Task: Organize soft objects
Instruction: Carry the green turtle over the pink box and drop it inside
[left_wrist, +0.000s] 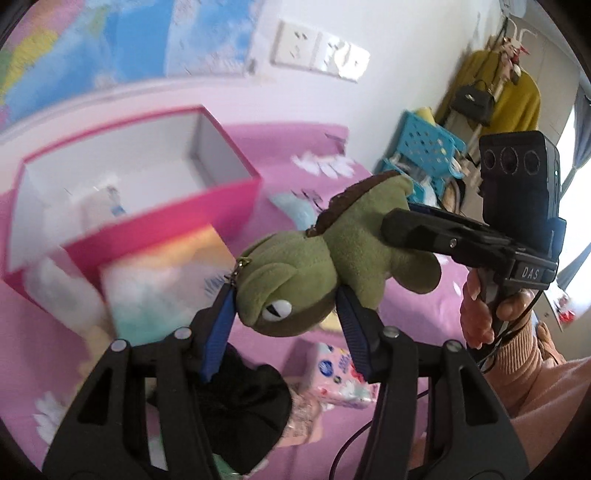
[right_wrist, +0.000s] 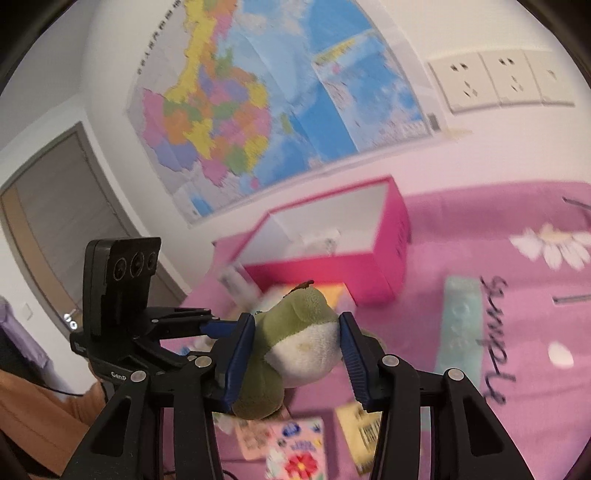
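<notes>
While level, both claws (left_wrist: 286, 295) on turtle (left_wrist: 332, 254)

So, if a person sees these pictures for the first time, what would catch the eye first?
Probably the green plush turtle, held in the air by both grippers at once: the left gripper pinches its head, the right gripper its body. Behind it stands an open pink box on the pink bedcover, and a colourful map covers the wall.
</notes>
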